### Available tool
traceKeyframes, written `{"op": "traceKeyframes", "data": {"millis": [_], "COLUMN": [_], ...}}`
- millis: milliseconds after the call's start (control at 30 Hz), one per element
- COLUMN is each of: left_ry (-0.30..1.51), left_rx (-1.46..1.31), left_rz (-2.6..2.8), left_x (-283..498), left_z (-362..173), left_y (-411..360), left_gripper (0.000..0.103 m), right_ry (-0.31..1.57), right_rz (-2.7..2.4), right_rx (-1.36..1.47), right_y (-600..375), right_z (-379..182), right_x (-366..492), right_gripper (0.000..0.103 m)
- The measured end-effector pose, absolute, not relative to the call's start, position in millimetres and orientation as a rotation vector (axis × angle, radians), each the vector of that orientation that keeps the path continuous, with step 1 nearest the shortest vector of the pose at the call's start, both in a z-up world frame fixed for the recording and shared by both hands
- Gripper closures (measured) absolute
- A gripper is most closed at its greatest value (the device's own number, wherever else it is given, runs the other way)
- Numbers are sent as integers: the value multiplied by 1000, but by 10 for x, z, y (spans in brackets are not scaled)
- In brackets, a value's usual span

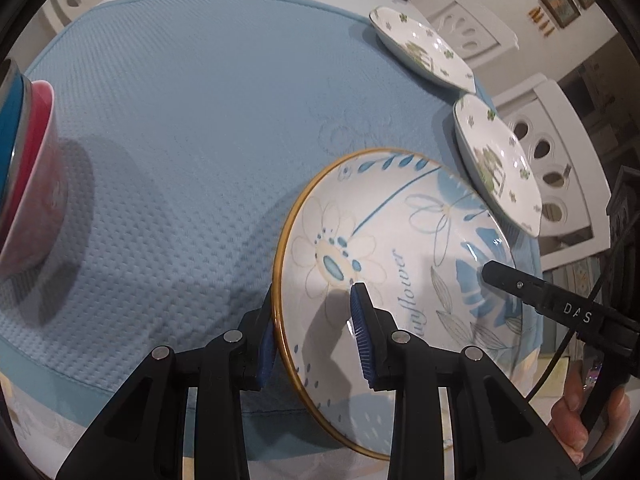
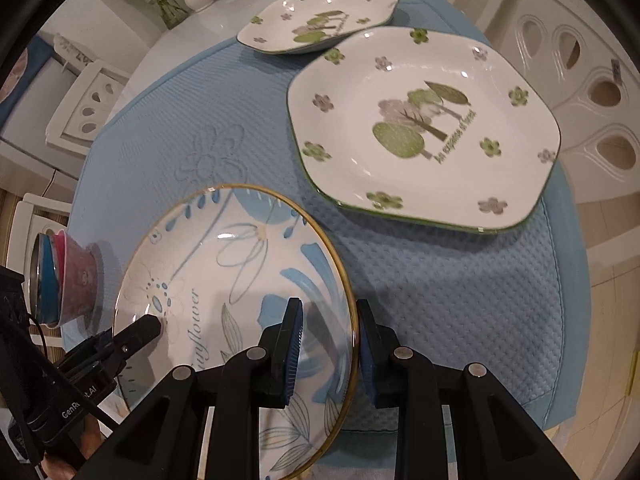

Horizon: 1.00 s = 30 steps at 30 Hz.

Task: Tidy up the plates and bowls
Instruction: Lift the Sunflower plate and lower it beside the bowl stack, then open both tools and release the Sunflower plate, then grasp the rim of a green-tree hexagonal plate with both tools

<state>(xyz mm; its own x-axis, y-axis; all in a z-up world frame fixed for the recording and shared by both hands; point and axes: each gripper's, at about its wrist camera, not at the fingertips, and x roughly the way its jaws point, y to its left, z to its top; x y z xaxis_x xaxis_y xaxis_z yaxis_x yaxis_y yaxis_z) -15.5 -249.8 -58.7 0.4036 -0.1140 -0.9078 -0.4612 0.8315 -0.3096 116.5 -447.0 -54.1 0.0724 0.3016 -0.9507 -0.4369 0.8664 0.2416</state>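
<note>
Together, both grippers held the round plate (image 1: 400,264) with the blue flower pattern and gold rim, which lay over the near edge of the blue mat (image 1: 192,120). In the left wrist view the left gripper (image 1: 316,340) sat at the bottom centre, its jaws partly closed on the plate's left rim, one blue pad beneath the rim and the other on the upper face. At the lower right of that view the right gripper (image 1: 490,270) reached onto the plate's far side. In the right wrist view the right gripper (image 2: 328,348) clamped the plate's (image 2: 224,280) right rim the same way, jaws narrowed with the rim between them, and the left gripper (image 2: 154,326) came in from the lower left. Two hexagonal plates (image 2: 424,128) (image 2: 316,20) with green trees lay on the mat (image 2: 440,288) in the upper right, near each other; whether their edges touched I could not tell. A stack of bowls (image 2: 68,280), the pink one outermost, stood on the mat at the left edge.
</note>
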Motion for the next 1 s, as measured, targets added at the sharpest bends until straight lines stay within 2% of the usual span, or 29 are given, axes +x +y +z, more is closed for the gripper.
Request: {"op": "traceKeyframes", "data": {"millis": [267,633,667,700,767,833,1000], "left_ry": [1107,923,906,883,852,828,864], "left_rx": [-490,-464,-460,-455,-451,-447,-467], "left_rz": [239,153,138,119,90,71,41], "left_x": [-238,-240,-215,-180,-108,-6,462], "left_z": [-357,492,564,653,769,841,823], "left_y": [-2476,-2550,-2565,-2583,-2612,-2625,-2620], "left_gripper": [74,71,65,61,44,40,40], "right_ry": [1385,1215,1196,1174,1127,1102,1129], "right_rz": [561,555,553,552,543,537,496], "right_rx": [-63,-32,-19,-4,24,33,100], "right_y": [-4615,-4882,-4888,-4916,-4986,-5005,-5175], "right_z": [-452,409,494,589,737,820,805], "right_x": [1130,1011,1000,1006,1034,1083,1408], "right_gripper": [77,76,71,60,46,46,46]}}
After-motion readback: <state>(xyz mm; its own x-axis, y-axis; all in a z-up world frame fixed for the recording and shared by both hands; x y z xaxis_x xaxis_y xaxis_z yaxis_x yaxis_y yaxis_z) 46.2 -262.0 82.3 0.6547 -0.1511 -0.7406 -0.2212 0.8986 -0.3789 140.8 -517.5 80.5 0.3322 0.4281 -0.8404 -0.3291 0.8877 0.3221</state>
